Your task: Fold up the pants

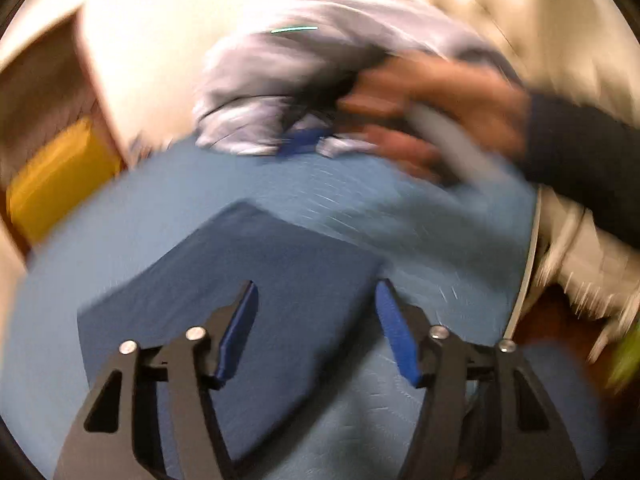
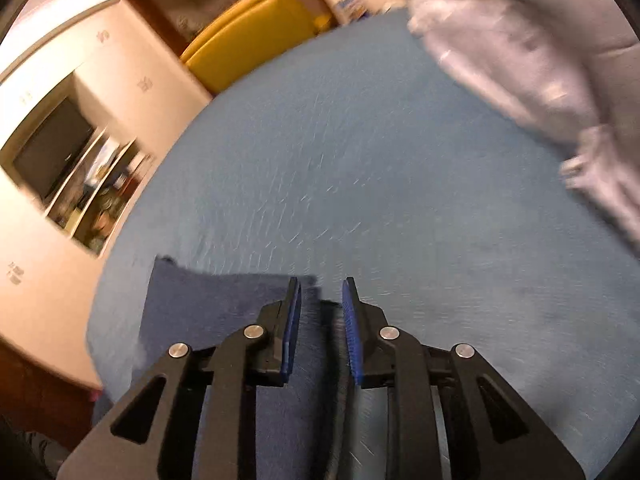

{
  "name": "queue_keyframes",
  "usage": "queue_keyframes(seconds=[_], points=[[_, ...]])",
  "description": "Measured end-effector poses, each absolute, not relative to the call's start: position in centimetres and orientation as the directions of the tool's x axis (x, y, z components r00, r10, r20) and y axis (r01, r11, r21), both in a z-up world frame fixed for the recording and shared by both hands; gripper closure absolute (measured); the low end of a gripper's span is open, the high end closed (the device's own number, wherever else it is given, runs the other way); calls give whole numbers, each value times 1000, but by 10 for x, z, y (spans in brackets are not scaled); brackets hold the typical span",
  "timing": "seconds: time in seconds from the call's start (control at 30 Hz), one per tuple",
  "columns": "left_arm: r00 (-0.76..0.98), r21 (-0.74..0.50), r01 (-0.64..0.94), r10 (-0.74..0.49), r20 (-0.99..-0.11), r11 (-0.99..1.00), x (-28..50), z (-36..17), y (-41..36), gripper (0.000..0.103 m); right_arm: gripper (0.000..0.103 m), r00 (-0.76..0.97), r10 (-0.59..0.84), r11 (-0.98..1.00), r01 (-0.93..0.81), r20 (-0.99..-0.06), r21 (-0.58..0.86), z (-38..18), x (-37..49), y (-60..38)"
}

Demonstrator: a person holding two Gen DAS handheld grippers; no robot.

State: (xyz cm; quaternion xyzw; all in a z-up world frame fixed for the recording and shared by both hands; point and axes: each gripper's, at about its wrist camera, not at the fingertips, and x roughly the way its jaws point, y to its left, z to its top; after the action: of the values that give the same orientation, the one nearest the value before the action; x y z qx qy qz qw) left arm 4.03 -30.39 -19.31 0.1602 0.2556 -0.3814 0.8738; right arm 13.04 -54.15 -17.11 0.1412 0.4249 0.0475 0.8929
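Nearest the left gripper, its jaws stand wide apart over the pants, a dark blue, flat, folded rectangle on the light blue sheet; nothing is between the pads. The right gripper is parted more narrowly, empty too, hovering above a corner of the pants.

Further out in the left view, the person's right hand is beside a rumpled grey garment (heavy blur hides whether the two touch). Beyond the bed stand a yellow chair and a television.

The risk looks to lie in speed: a fast sweep across the sheet could snag the folded edge and undo the fold, or drag the grey garment onto it.
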Motion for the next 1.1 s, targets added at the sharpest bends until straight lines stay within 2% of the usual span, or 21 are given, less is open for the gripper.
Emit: queue_keyframes(seconds=[0.07, 0.13, 0.2, 0.27, 0.33, 0.37, 0.43, 0.47, 0.63, 0.83, 1.0, 1.07, 1.1], points=[[575, -66, 678, -584, -573, 732, 96, -178, -274, 54, 81, 661, 158, 968, 42, -734, 246, -155, 99, -528], [583, -92, 648, -570, -579, 756, 145, -174, -267, 72, 76, 670, 80, 980, 83, -738, 181, -151, 75, -506], [532, -113, 670, -581, -616, 734, 192, -177, -280, 81, 76, 663, -17, 980, 158, -749, 118, -159, 55, -478], [441, -166, 711, -617, -652, 683, 220, -186, -300, 82, 76, 656, -43, 979, 177, -754, 98, -173, 44, -458], [371, -161, 761, -625, -686, 629, 232, -198, -328, 82, 76, 635, -85, 975, 213, -768, 68, -191, 38, -443], [295, -188, 787, -626, -722, 587, 241, -218, -349, 82, 76, 622, -103, 973, 224, -776, 50, -197, 39, -438], [329, -93, 787, -542, -773, 610, 248, -240, -372, 85, 77, 583, -169, 966, 257, -794, -17, -212, 41, -433], [318, -97, 789, -538, -781, 607, 256, -247, -380, 85, 77, 568, -182, 962, 270, -803, -28, -219, 41, -435], [323, -102, 776, -531, -784, 623, 266, -250, -389, 85, 77, 535, -208, 959, 277, -819, -62, -236, 41, -439], [370, -108, 767, -574, -731, 633, 234, -215, -362, 85, 77, 537, -207, 960, 274, -818, -63, -236, 40, -441], [386, -16, 758, -469, -795, 652, 205, -246, -343, 85, 77, 538, -216, 958, 277, -815, -71, -234, 40, -440], [403, 6, 751, -451, -797, 660, 197, -253, -333, 83, 77, 538, -217, 958, 275, -814, -74, -234, 40, -440], [414, 14, 744, -444, -794, 668, 193, -252, -329, 75, 77, 536, -220, 959, 274, -815, -79, -234, 41, -440]])
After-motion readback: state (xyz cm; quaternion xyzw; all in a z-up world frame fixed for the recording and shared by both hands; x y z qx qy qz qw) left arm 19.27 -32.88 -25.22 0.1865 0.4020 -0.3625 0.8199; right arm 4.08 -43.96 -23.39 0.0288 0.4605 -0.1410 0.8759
